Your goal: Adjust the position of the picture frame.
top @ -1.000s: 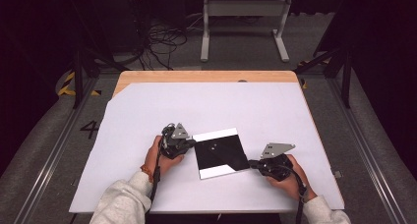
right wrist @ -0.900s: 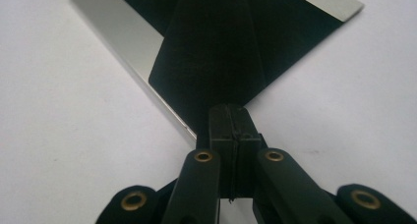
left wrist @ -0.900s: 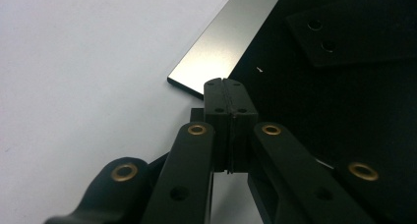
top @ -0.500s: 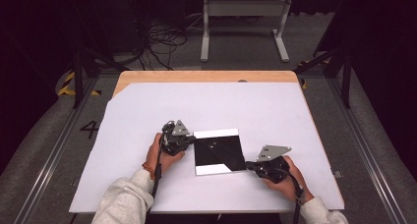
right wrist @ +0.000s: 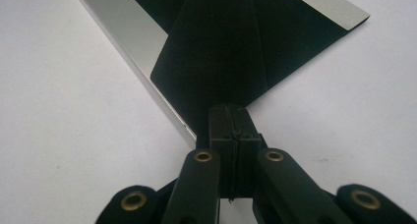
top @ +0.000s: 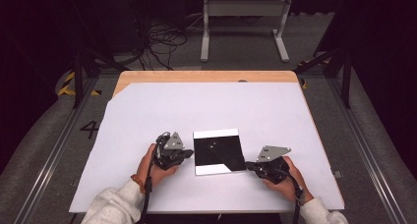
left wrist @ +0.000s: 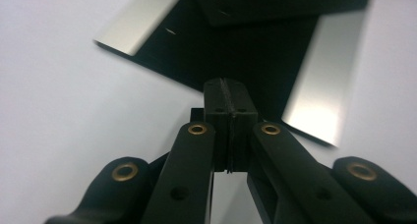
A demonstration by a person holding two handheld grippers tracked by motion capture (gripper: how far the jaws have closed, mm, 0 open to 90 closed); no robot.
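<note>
The black sheet (top: 219, 153), with white strips along its far and near edges, lies flat near the middle of the white table (top: 147, 111); a second earlier it sat skewed, and it now sits square to the table edge. The left gripper (top: 189, 154) meets its left edge and the right gripper (top: 250, 165) its near right corner. Both pairs of jaws are pressed together, probably pinching the sheet's edge, though the blur leaves this uncertain; the squaring suggests alignment before a fold.

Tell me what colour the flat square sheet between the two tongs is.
Black, with white strips along its far and near edges: the flat square sheet shows best in the high view.
</note>
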